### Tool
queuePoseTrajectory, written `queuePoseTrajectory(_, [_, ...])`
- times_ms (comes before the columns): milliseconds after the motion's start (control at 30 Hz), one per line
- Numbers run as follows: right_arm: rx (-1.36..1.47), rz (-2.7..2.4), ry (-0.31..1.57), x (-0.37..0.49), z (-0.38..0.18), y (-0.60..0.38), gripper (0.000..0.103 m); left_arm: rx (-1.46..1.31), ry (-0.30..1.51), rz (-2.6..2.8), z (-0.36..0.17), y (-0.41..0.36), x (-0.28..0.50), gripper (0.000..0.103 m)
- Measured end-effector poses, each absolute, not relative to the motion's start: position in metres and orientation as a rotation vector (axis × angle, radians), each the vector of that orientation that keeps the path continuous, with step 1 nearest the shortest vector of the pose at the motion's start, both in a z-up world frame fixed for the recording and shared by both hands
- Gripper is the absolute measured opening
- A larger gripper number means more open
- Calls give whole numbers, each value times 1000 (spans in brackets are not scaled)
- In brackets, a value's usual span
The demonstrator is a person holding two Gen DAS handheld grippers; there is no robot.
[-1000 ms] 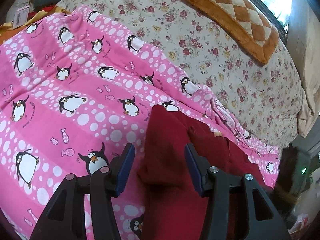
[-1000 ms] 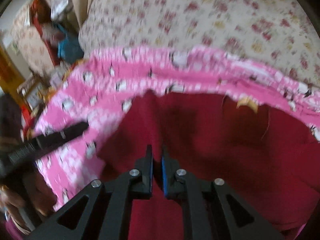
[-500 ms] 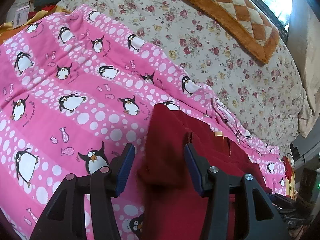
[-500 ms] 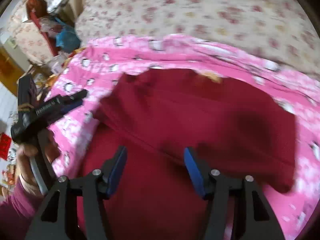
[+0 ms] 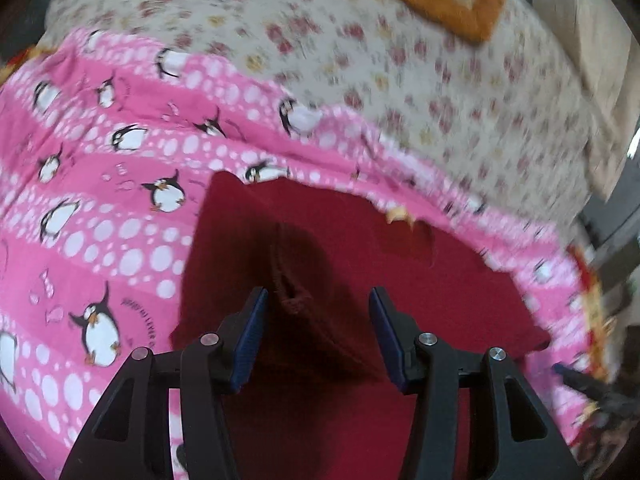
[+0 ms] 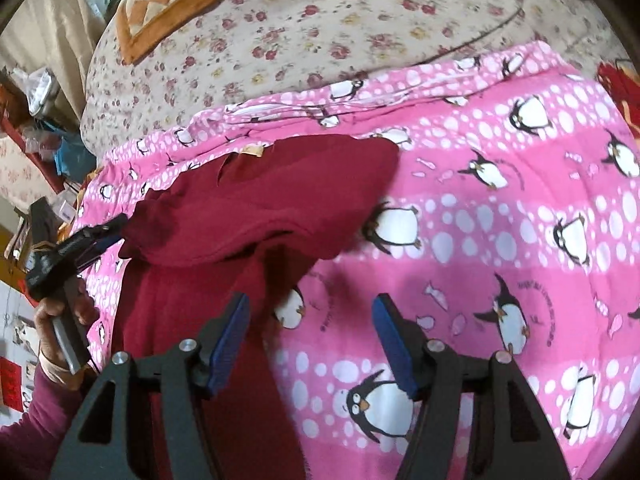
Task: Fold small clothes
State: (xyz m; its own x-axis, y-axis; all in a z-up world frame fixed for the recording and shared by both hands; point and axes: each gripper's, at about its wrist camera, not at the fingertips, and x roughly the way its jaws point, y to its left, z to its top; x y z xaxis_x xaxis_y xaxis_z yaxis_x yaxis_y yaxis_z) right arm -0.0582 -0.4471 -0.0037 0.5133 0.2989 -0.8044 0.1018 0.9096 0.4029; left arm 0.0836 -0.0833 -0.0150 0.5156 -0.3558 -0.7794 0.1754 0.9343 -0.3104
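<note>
One fold is laid: the dark red garment [image 6: 264, 200] lies doubled on the penguin blanket [image 6: 520, 208]. The right tool [image 6: 310, 338], empty, has just been opening at its four-o'clock side. The left tool [image 5: 316, 334], not gripping, has just been narrowing around a cuff [image 5: 292, 300]. Next, I'd judge: pinch it and fold across.

Each gripper has two black plastic arms with triangle holes and shiny round silver screws. The left gripper [image 5: 318, 336] has dark blue pads, and so does the right gripper [image 6: 314, 344]. At eight o'clock in the right view, a hand [image 6: 60, 320] shows above a dark red sleeve [image 6: 36, 420].
</note>
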Motion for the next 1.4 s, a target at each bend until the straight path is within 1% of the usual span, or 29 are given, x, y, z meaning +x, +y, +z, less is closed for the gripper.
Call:
queuePoseTrajectory(33, [437,123,1030,-58,-5,-448,67,-192,988,-324,-19,-88,87,14])
queuePoseTrajectory(67, [437,120,1026,-59,-7,-449,67,-192,1002,-324,-22,-90,92,0])
queuePoseTrajectory(167, [424,100,1026,-56,-11,-450,67,-288,974,-343,-17,-81,100,0])
queuePoseTrajectory(233, [417,102,1036,-53,-17,-446,67,-367,897,-359,3,-64,99,0])
queuePoseTrajectory(300, [401,103,1036,-47,-21,-441,67,-378,804,-325,22,-45,95,0])
queuePoseTrajectory(333, [394,98,1036,-43,-23,-438,67,-374,785,-287,25,-37,95,0])
queuePoseTrajectory(367, [394,92,1036,-39,-25,-436,67,-369,788,-257,24,-31,95,0])
queuePoseTrajectory(500, [462,101,1025,-25,-30,-429,68,-398,897,-250,-4,-25,102,0])
queuePoseTrajectory(567, [478,113,1005,-19,-27,-424,68,-391,902,-250,-6,-29,102,0])
queuePoseTrajectory(633, [453,115,993,-11,-26,-413,75,-392,894,-260,-3,-31,101,0])
queuePoseTrajectory(767, [380,77,1017,12,-38,-391,75,-384,890,-256,-2,-33,99,0])
queuePoseTrajectory(800, [370,43,1018,17,-42,-390,74,-387,892,-254,-3,-33,100,0])
queuePoseTrajectory(833, [345,-2,1017,22,-46,-390,61,-390,894,-253,-4,-32,101,0])
queuePoseTrajectory(867, [302,-44,1025,25,-49,-392,53,-393,896,-253,-4,-30,101,0])
queuePoseTrajectory(900, [280,-64,1040,25,-50,-395,43,-395,900,-251,-4,-29,101,0])
queuePoseTrajectory(933, [292,-60,1041,21,-48,-400,36,-392,905,-248,-5,-29,101,0])
queuePoseTrajectory(1000, [284,-67,1013,6,-40,-411,30,-367,930,-235,-8,-32,101,0])
queuePoseTrajectory(1067, [222,-111,981,-9,-34,-419,27,-345,966,-236,-15,-39,101,0])
queuePoseTrajectory(1100, [222,-127,986,-12,-38,-425,27,-339,982,-242,-19,-43,101,0])
queuePoseTrajectory(1133, [242,-126,1016,-13,-46,-431,24,-329,993,-244,-22,-46,100,0])
queuePoseTrajectory(1167, [261,-116,1046,-13,-55,-435,24,-313,1002,-242,-24,-49,99,0])
queuePoseTrajectory(1200, [269,-110,1038,-15,-56,-437,24,-293,1007,-236,-25,-51,96,0])
queuePoseTrajectory(1267, [303,-85,1025,-21,-46,-442,24,-278,1013,-231,-25,-51,93,0])
queuePoseTrajectory(1367, [415,-56,992,-33,-26,-457,31,-286,1026,-227,-26,-47,92,0])
queuePoseTrajectory(1400, [444,-55,980,-37,-20,-464,34,-299,1029,-227,-27,-46,92,0])
